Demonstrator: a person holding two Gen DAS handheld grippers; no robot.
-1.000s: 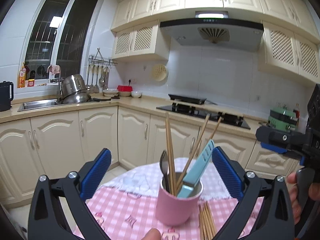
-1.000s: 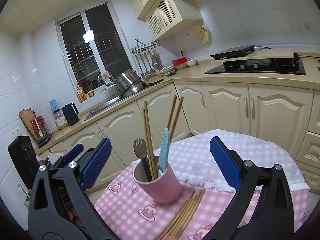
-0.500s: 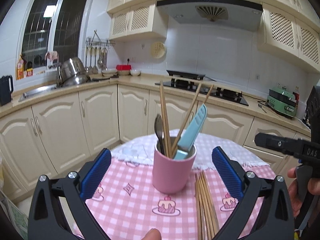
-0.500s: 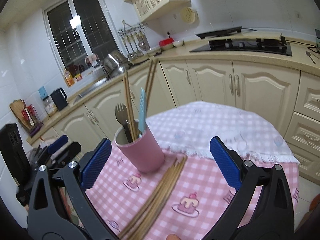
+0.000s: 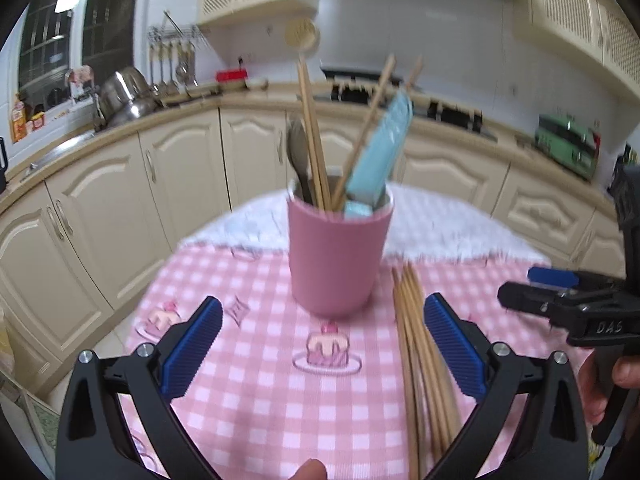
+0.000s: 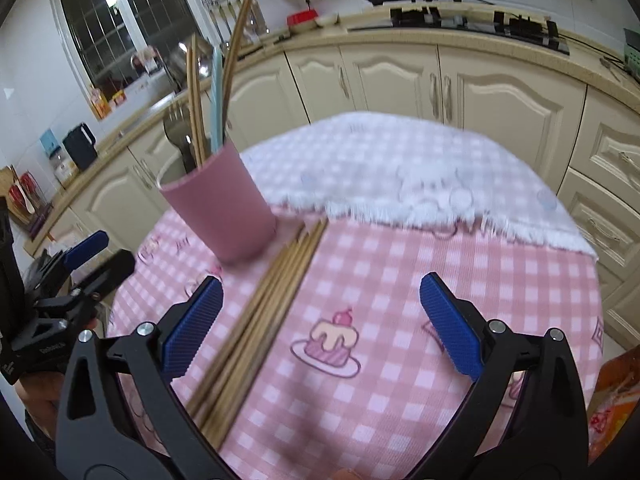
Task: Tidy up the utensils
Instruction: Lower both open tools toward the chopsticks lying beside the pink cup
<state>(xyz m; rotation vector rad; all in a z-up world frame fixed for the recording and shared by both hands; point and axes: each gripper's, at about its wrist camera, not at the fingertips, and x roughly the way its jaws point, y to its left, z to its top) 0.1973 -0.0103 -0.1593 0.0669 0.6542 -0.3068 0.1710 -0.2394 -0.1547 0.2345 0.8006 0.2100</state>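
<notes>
A pink cup (image 5: 338, 258) (image 6: 222, 210) stands on the pink checked tablecloth (image 5: 280, 392) (image 6: 400, 280). It holds several chopsticks, a dark spoon-fork (image 5: 299, 156) (image 6: 176, 132) and a light blue flat utensil (image 5: 382, 160) (image 6: 217, 100). A bundle of loose wooden chopsticks (image 5: 420, 364) (image 6: 260, 312) lies on the cloth just right of the cup. My left gripper (image 5: 322, 344) is open, low over the cloth in front of the cup, its right finger beside the bundle. My right gripper (image 6: 320, 328) is open, with the bundle running past its left finger.
A white fringed cloth (image 6: 400, 176) covers the table's far part. Cream kitchen cabinets (image 5: 120, 192) and a counter with a hob (image 6: 472, 20) ring the round table. The right gripper (image 5: 568, 312) shows at the left wrist view's right edge, held by a hand.
Both grippers have come down and tilted toward the tablecloth, nearer the cup and the loose chopsticks. Both stay open and hold nothing.
</notes>
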